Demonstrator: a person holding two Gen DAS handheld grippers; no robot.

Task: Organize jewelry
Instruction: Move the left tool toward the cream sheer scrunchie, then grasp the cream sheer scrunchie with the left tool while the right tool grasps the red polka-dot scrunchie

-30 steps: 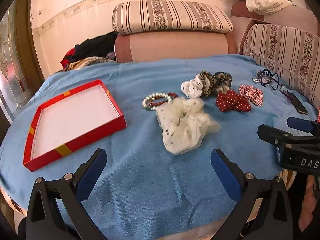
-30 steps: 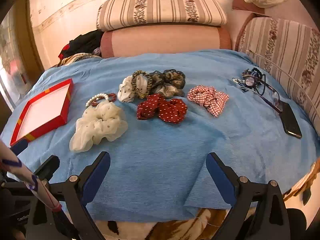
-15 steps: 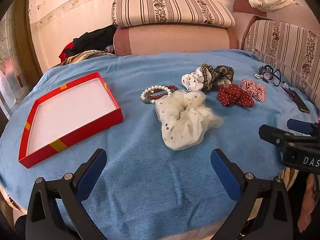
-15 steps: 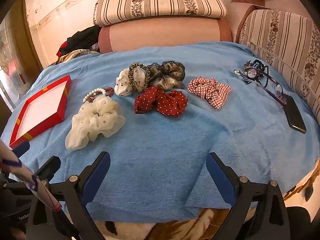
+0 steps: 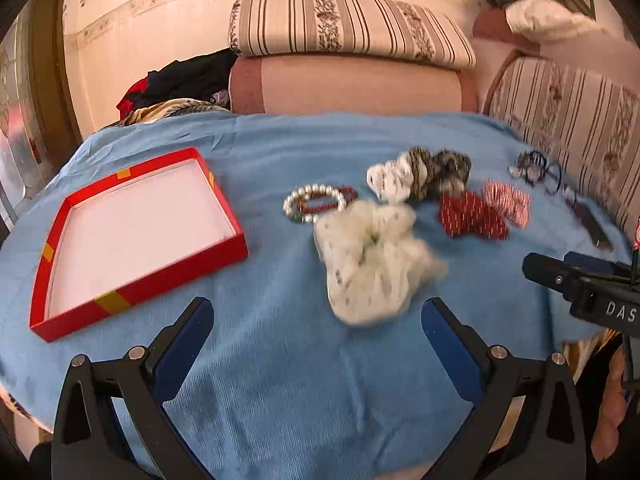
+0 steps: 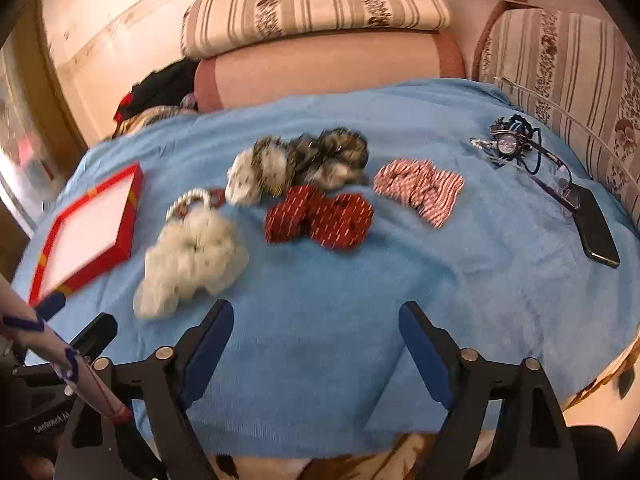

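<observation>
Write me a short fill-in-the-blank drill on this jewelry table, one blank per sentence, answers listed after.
1. The red tray lies on a ____ cloth.
2. The tray holds ____ so far.
3. The pearl bracelet touches the ____ scrunchie's far edge.
4. Between the closing jaws of the right gripper there is ____.

Answers: blue; nothing; cream; nothing

A pale pink wall (image 5: pixel 160 28) with a patterned border strip runs behind the scene, scuffed in places and brightly lit near the top. Against it stands a sofa with a plain pink back (image 5: pixel 352 84) and a striped, flower-patterned cushion (image 5: pixel 348 26) lying along its top, while a second striped seat back (image 6: pixel 568 64) closes in the right side. A heap of dark and red clothes (image 5: pixel 180 84) lies at the sofa's left end, and more bundled cloth (image 5: pixel 536 8) sits high at the right.
</observation>
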